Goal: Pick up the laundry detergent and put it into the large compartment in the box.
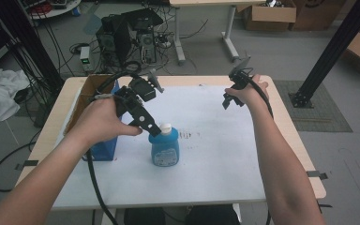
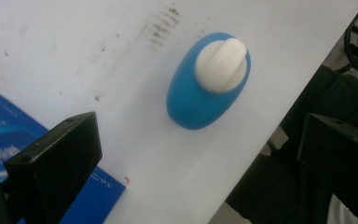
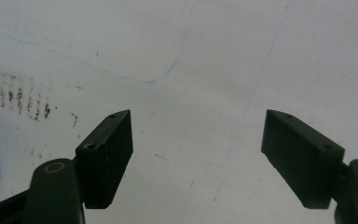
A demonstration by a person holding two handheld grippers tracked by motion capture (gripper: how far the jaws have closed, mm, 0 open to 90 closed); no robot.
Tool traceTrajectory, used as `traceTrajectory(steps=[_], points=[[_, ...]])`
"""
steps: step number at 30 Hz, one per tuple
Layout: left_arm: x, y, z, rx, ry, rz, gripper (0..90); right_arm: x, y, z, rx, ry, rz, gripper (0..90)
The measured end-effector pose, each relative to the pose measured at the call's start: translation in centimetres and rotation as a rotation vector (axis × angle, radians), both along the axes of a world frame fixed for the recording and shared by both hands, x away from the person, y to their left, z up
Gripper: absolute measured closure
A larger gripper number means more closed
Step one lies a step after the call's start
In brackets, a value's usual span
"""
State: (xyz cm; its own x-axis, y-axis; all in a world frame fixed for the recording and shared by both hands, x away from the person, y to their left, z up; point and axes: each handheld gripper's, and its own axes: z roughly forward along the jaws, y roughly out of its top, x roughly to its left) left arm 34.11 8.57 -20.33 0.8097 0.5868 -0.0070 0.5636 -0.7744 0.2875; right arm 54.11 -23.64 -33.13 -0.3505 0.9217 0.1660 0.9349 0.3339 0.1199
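A blue bottle [image 1: 164,148] with a white cap [image 1: 165,127] stands upright near the middle of the white table sheet [image 1: 215,150]. My left gripper [image 1: 151,130] hovers just above and to the left of the cap, pointing down, its jaws wide open with nothing between them. From the left gripper view I look straight down on the bottle [image 2: 200,95] and its cap [image 2: 223,65]. My right gripper [image 1: 226,101] hangs over the far right part of the table. In the right gripper view its jaws stand wide apart and empty above the bare sheet [image 3: 191,56].
A blue box [image 1: 104,145] lies at the table's left, against an open cardboard box [image 1: 85,96]. Brown stains [image 1: 190,135] mark the sheet right of the bottle. Computer gear and cables [image 1: 126,40] sit on the floor beyond the table. A black post [image 1: 330,51] rises at the right.
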Motion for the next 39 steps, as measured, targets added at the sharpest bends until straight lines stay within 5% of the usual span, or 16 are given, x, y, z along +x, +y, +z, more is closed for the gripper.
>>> traceTrajectory(steps=[18,39], points=[[0.5,-3.6,-2.9,0.111,-0.044,-0.202,0.2,0.0,-0.1,-0.1,0.000,0.002,0.019,24.9],[0.9,-5.7,-6.2,0.185,-0.015,-0.272,2.4,-0.1,-1.0,-0.5,0.023,-0.004,0.014,25.1]])
